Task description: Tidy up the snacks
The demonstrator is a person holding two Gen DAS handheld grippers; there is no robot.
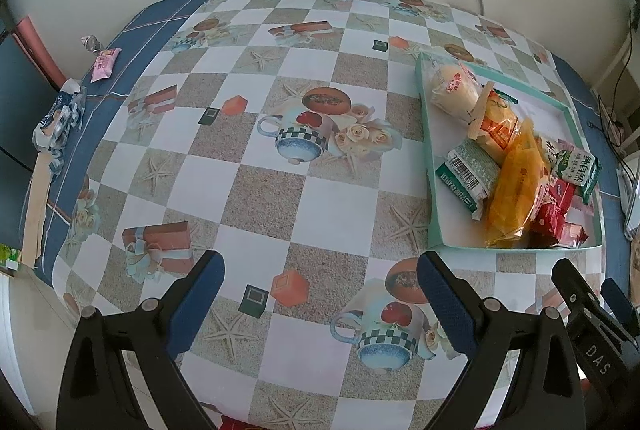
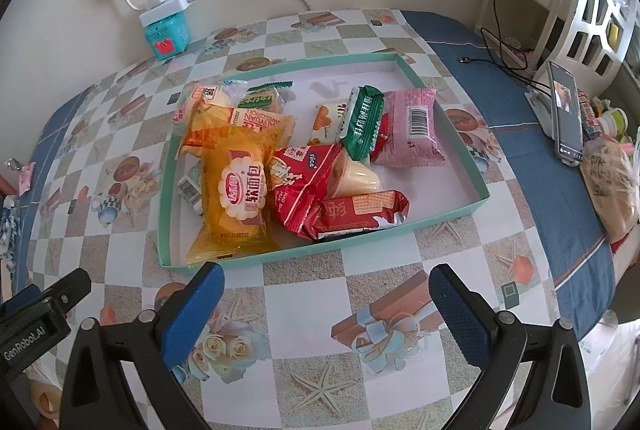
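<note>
Both the left gripper [image 1: 320,306] and right gripper [image 2: 326,310] hovered with fingers spread and empty near the teal tray [image 2: 400,226] of heaped snacks [image 2: 236,193], where a careless reach could tip packets onto the worktop [image 1: 260,189]

Teal tray [image 2: 404,226] holds orange, red, green and pink packets on a checkered tablecloth [image 2: 360,382].

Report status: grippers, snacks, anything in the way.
Left gripper and right gripper open, empty. Snacks piled in teal tray; pink packet outside. Nothing blocking.
</note>
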